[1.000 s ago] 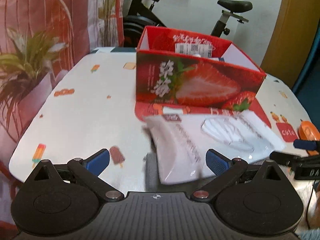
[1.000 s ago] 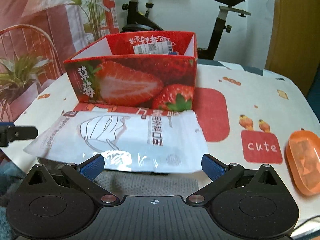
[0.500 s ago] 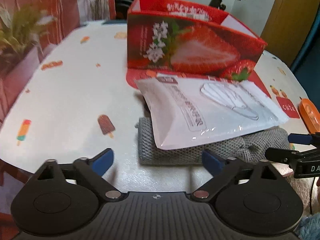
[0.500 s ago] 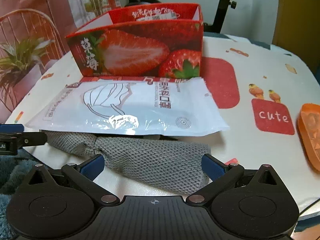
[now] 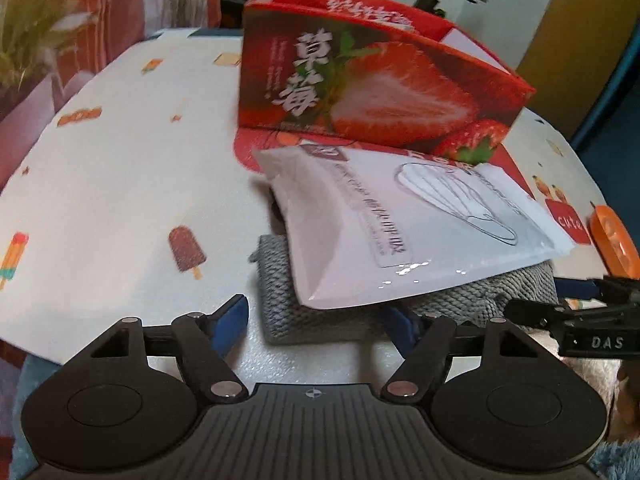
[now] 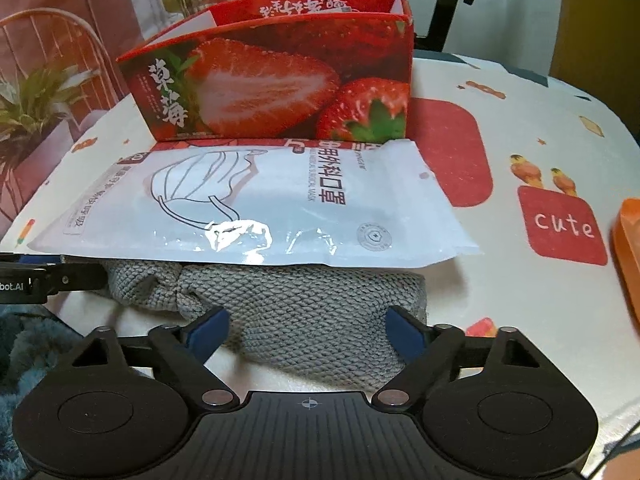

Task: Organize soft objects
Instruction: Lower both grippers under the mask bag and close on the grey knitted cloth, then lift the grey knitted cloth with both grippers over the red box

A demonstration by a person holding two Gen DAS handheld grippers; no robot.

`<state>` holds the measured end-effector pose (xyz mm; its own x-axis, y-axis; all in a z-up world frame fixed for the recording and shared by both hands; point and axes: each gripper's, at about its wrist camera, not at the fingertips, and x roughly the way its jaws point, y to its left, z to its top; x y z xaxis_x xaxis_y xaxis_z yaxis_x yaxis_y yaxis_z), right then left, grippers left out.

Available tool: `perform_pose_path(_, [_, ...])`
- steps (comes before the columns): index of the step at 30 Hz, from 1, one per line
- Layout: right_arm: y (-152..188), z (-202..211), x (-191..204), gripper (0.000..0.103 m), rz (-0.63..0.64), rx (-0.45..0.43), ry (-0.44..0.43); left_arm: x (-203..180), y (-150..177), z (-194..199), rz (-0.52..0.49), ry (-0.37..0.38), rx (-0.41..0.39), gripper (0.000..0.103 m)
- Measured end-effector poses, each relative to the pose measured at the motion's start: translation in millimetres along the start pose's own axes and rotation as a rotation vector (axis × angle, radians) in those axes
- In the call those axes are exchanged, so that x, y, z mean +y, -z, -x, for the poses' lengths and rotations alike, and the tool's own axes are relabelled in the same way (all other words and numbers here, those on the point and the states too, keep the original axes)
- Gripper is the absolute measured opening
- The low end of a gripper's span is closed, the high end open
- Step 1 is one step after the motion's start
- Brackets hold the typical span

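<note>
Grey knitted cloth point(image 6: 316, 320) lies between the closing, still-apart right hand-held gripper point(image 6: 306, 330) jaws.

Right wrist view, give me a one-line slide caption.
Right hand-held gripper, jaws closing, straddles grey knitted cloth beneath a mask packet, strawberry box behind.
</note>
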<state>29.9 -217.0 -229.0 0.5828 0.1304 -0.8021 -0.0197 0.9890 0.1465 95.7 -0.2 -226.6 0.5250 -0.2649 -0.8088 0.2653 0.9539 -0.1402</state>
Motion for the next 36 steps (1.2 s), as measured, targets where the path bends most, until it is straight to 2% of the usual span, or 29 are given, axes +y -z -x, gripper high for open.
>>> perform_pose_path(5, [-1.0,-3.8,3.1,0.071,0.017,-0.011,-0.003,-16.0,-2.6,-2.5,-0.072,-0.011,-0.02,0.075])
perform_pose_path(15, [-5.5,-13.2,9.5,0.061,0.057,-0.04,0.003,-2.9,-7.9,-21.2,0.013,0.007,0.009,0.075])
perform_pose_path(24, [-8.8,-22.5,19.0,0.053,0.141,-0.096,0.02,2.0,-15.8,-30.9,0.074,-0.019,-0.001,0.073])
perform_pose_path(26, [-8.6,-22.8,19.1,0.049,0.145,-0.104,0.018,3.0,-14.7,-29.4,0.08,-0.006,-0.012,0.063])
perform_pose_path(28, [-8.4,-21.4,18.3,0.036,0.143,-0.106,0.004,3.0,-13.2,-26.9,0.084,0.028,-0.018,0.027])
perform_pose_path(31, [-7.4,-17.6,21.8,0.027,0.163,-0.106,-0.018,1.2,-11.3,-25.9,0.07,0.041,-0.015,0.027])
perform_pose_path(36, [-6.3,-15.7,20.9,0.025,0.154,-0.112,-0.035,4.1,-8.3,-22.4,0.085,0.075,-0.028,0.025])
